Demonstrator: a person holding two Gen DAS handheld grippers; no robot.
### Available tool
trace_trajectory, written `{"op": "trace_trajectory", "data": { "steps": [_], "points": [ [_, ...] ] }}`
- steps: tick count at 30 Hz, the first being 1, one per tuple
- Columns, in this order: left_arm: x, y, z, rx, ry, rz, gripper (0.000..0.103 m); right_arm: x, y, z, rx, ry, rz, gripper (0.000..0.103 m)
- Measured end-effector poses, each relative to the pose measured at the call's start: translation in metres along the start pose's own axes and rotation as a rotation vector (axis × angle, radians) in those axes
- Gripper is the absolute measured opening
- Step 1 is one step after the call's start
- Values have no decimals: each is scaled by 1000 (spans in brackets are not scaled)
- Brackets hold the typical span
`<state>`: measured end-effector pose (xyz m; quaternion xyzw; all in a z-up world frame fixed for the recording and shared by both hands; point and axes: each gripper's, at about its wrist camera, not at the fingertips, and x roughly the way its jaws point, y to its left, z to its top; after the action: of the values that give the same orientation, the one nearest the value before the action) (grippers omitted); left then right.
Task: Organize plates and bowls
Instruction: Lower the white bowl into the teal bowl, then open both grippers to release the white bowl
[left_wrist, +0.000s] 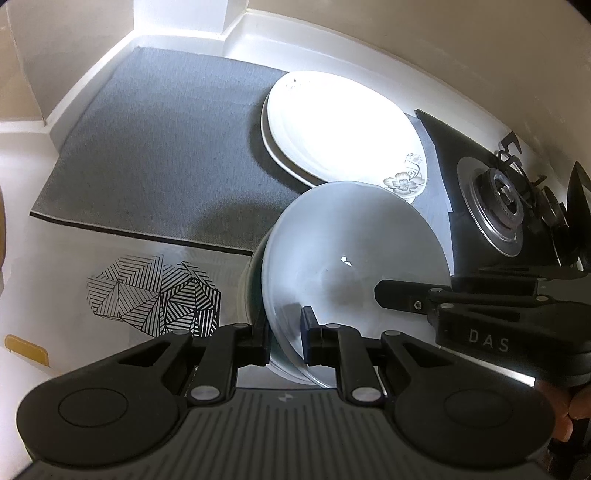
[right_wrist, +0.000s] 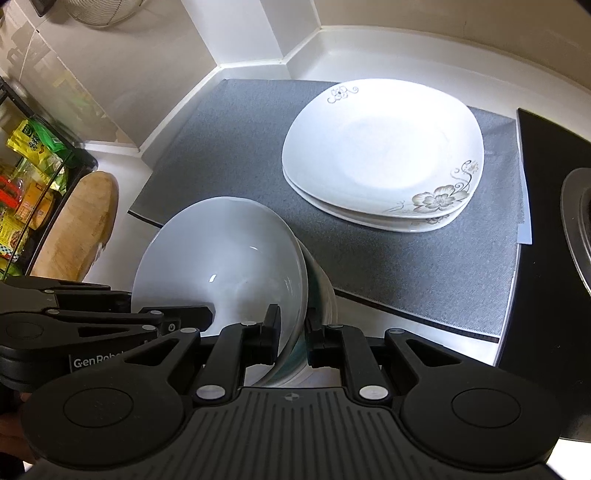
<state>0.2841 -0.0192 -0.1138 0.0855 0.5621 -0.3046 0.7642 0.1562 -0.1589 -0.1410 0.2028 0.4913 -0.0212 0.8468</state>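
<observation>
Right wrist: both hand-held grippers (right_wrist: 291, 338) (left_wrist: 286, 341) clamp the bowls' (right_wrist: 221, 258) rims.

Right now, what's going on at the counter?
Both handheld grippers are clamped on the rim of a stack of nested bowls, the left gripper on one side and the right gripper on the other. Two floral plates are stacked on the grey mat beside the stove. The bowls are at the mat's near edge.
</observation>
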Motion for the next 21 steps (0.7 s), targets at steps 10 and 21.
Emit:
{"op": "trace_trajectory", "data": {
  "steps": [10, 21],
  "points": [
    [2, 6, 7, -67, 42, -33, 21, -2, -12, 9, 65, 25, 35, 15],
    [-5, 7, 13, -102, 66, -122, 55, -4, -15, 13, 78, 40, 50, 22]
  ]
}}
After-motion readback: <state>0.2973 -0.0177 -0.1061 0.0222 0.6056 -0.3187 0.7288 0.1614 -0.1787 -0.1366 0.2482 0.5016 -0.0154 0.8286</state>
